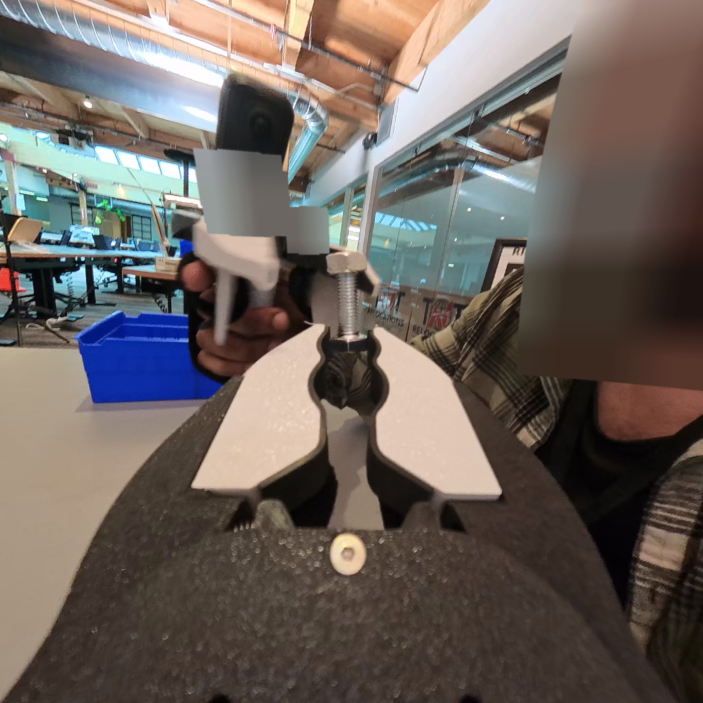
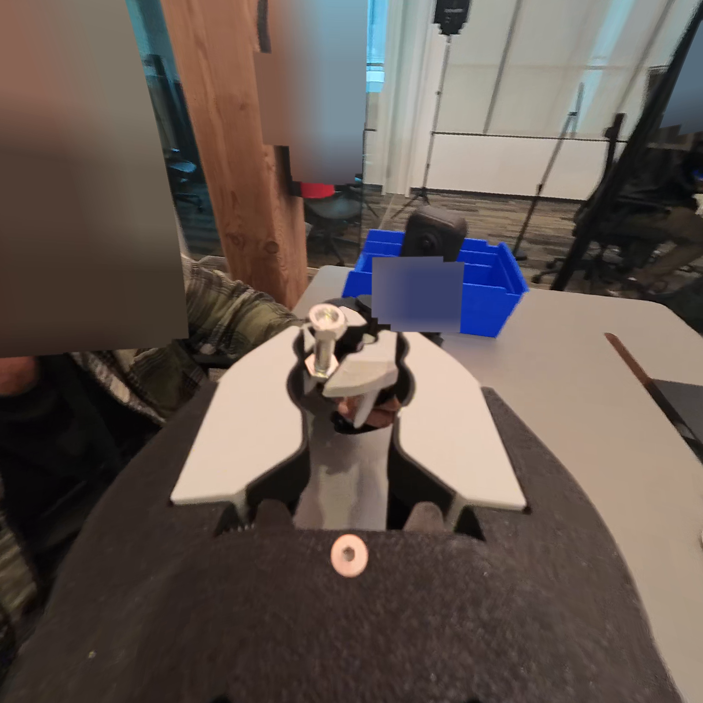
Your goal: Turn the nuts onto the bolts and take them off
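A silver hex bolt (image 1: 348, 300) stands upright with its head up and a nut (image 1: 348, 341) on its lower threads. My left gripper (image 1: 349, 334) is shut on the nut and holds it above the table. My right gripper (image 1: 344, 275), held by a hand, reaches in at the bolt head (image 1: 344, 262). In the right wrist view the right gripper (image 2: 350, 334) has its jaws wider than the bolt head (image 2: 327, 317), which sits beside the left fingertip. The nut (image 2: 321, 367) shows below it, in the left gripper (image 2: 327, 374).
A blue plastic bin (image 1: 133, 361) stands on the grey table (image 1: 57, 437); it also shows behind the left gripper (image 2: 483, 308). A person in a plaid shirt (image 1: 513, 342) sits close by. A wooden post (image 2: 236, 171) stands beyond the table. Both grippers' tips are close together, under 4 cm apart.
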